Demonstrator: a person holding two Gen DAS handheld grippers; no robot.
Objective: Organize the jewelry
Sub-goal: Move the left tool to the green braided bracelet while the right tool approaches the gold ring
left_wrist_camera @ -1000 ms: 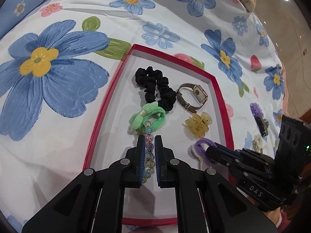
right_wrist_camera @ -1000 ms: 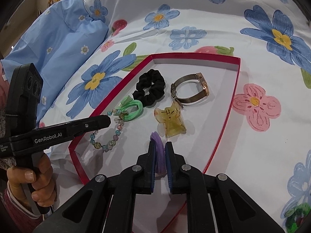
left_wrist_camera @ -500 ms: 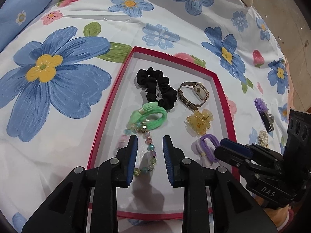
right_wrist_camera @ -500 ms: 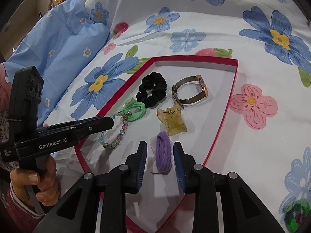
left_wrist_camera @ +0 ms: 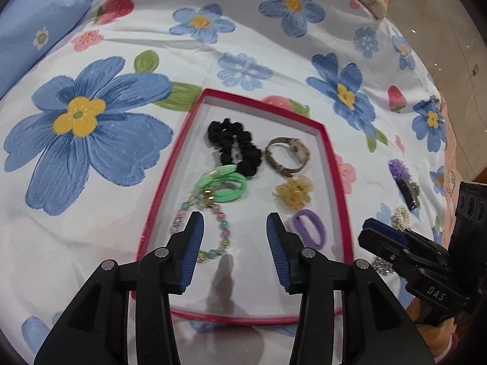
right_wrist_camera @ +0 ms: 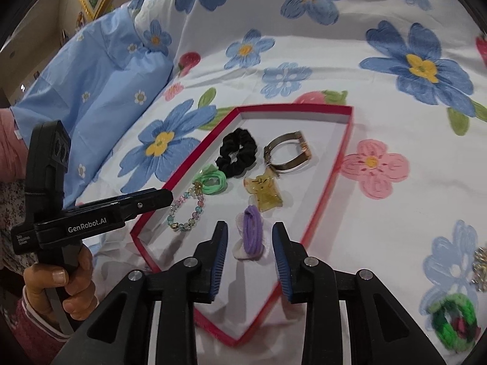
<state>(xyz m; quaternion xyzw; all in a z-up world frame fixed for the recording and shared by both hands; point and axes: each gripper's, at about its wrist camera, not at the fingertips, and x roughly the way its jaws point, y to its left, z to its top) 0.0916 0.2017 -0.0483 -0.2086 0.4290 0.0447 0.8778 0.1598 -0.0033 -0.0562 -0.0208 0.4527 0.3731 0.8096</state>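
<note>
Your left gripper (left_wrist_camera: 232, 237) and right gripper (right_wrist_camera: 249, 249) both stand wide apart, empty, above the red-rimmed shallow tray (left_wrist_camera: 331, 164).

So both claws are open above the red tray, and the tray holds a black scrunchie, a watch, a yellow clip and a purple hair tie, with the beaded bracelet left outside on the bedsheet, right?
Nearly. The beaded bracelet lies inside the red tray, just in front of the green hair tie, as the left wrist view shows. The rest holds: both claws open, black scrunchie, watch, yellow clip and purple hair tie in the tray.
</note>
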